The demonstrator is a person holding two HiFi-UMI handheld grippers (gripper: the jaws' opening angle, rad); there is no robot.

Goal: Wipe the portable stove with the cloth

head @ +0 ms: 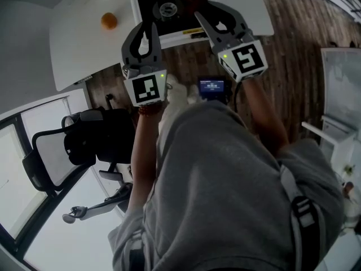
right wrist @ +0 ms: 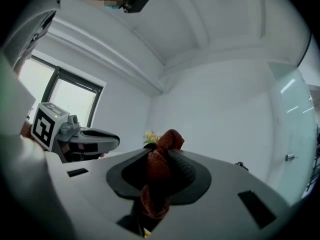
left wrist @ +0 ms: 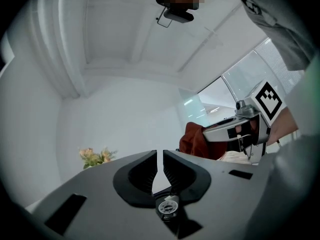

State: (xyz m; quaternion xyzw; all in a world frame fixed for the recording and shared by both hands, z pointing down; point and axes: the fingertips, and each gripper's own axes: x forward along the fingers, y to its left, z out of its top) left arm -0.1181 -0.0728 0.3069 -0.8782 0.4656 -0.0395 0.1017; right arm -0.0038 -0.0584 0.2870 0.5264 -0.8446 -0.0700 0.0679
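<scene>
The black portable stove (head: 166, 7) sits on the white table (head: 73, 44) at the top of the head view. Both grippers are raised level in front of me, above the table's near edge. My right gripper (head: 202, 10) (right wrist: 162, 146) is shut on the dark red cloth (right wrist: 159, 169), which bunches up between its jaws and sticks out past the tips. The left gripper view shows that cloth (left wrist: 197, 141) in the right gripper (left wrist: 220, 131) as well. My left gripper (head: 153, 24) (left wrist: 160, 153) has its jaws drawn together to a thin slit with nothing between them.
An orange (head: 109, 20) lies on the table left of the stove. A black office chair (head: 73, 145) stands on the floor at my left. A small lit screen (head: 212, 87) hangs at my chest. Flowers (left wrist: 95, 156) stand at the table's far side.
</scene>
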